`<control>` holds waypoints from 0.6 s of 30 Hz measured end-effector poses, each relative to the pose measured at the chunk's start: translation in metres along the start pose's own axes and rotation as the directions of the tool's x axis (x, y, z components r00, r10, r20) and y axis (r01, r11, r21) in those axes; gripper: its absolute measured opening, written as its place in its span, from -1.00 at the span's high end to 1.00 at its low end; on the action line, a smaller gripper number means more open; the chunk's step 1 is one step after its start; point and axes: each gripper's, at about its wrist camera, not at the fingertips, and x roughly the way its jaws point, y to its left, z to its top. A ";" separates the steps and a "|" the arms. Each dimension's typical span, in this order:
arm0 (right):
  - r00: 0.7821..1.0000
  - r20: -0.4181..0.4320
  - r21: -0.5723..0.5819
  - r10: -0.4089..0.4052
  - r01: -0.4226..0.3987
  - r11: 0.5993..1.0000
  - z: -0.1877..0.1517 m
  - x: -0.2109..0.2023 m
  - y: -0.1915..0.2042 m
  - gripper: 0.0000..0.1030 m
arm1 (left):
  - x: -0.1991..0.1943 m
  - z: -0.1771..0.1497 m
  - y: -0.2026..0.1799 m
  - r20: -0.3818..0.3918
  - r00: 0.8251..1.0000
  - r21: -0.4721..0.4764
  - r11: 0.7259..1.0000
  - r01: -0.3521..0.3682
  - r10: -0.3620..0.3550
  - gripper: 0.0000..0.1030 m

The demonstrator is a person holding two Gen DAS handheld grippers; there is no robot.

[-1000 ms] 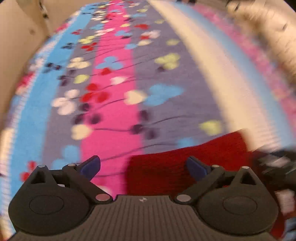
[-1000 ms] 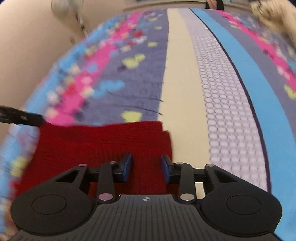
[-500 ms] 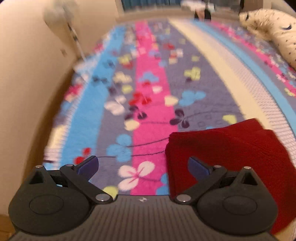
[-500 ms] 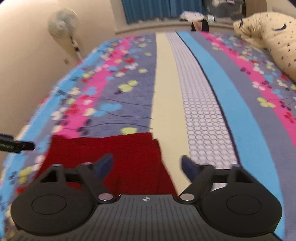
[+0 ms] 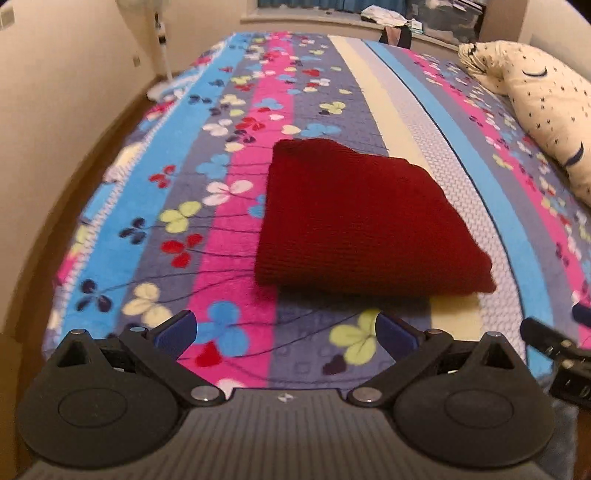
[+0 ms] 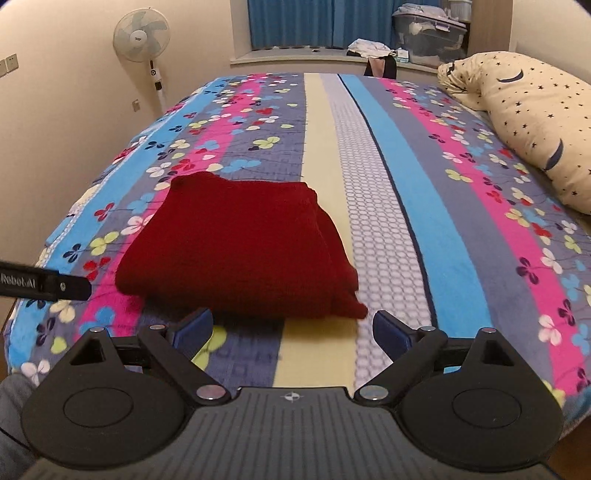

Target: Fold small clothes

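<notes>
We are holding both hand-held grippers, left (image 5: 286, 332) and right (image 6: 291, 330), wide and empty near the red garment (image 5: 364, 221), lying folded on the bed (image 6: 399, 206), seemingly finished.

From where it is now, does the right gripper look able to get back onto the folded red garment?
Probably yes. The right gripper is open and empty, the folded red garment lies just ahead on the blanket, and nothing stands between them.

It was a home bedroom: a bed (image 6: 406, 155) with a striped floral blanket, a pillow (image 6: 532, 122) at right, a standing fan (image 6: 142, 37) upper left, blue curtains (image 6: 295, 22) at top.
</notes>
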 end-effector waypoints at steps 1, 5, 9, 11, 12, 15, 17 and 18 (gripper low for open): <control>1.000 0.003 0.000 0.000 0.000 1.000 -0.004 -0.006 0.001 -0.82 | -0.006 -0.005 -0.002 0.006 1.000 0.018 1.000 -0.001 0.001 -1.00; 1.000 0.002 -0.019 0.001 -0.001 1.000 -0.018 -0.024 0.006 -0.82 | -0.025 -0.021 -0.006 0.030 1.000 0.038 0.999 0.004 -0.005 -0.99; 1.000 0.008 -0.035 -0.003 0.003 0.999 -0.025 -0.036 0.011 -0.82 | -0.033 -0.026 -0.006 0.033 0.999 0.046 0.999 0.022 -0.024 -0.99; 1.000 0.013 -0.037 0.002 -0.002 0.999 -0.027 -0.041 0.013 -0.82 | -0.037 -0.029 -0.007 0.040 0.999 0.049 0.999 0.019 -0.021 -0.99; 1.000 0.016 -0.041 0.001 -0.001 0.999 -0.028 -0.043 0.013 -0.82 | -0.038 -0.030 -0.008 0.041 0.999 0.051 0.999 0.019 -0.021 -0.99; 1.000 0.026 -0.043 0.000 0.001 0.999 -0.028 -0.047 0.014 -0.82 | -0.040 -0.032 -0.008 0.036 0.999 0.050 0.998 0.030 -0.032 -0.99; 1.000 0.029 -0.041 0.004 -0.002 0.999 -0.027 -0.050 0.015 -0.82 | -0.041 -0.033 -0.008 0.041 0.999 0.055 0.998 0.028 -0.030 -0.99; 1.000 0.031 -0.041 0.004 -0.003 0.999 -0.027 -0.051 0.015 -0.82 | -0.041 -0.034 -0.009 0.043 0.999 0.059 0.998 0.026 -0.028 -0.99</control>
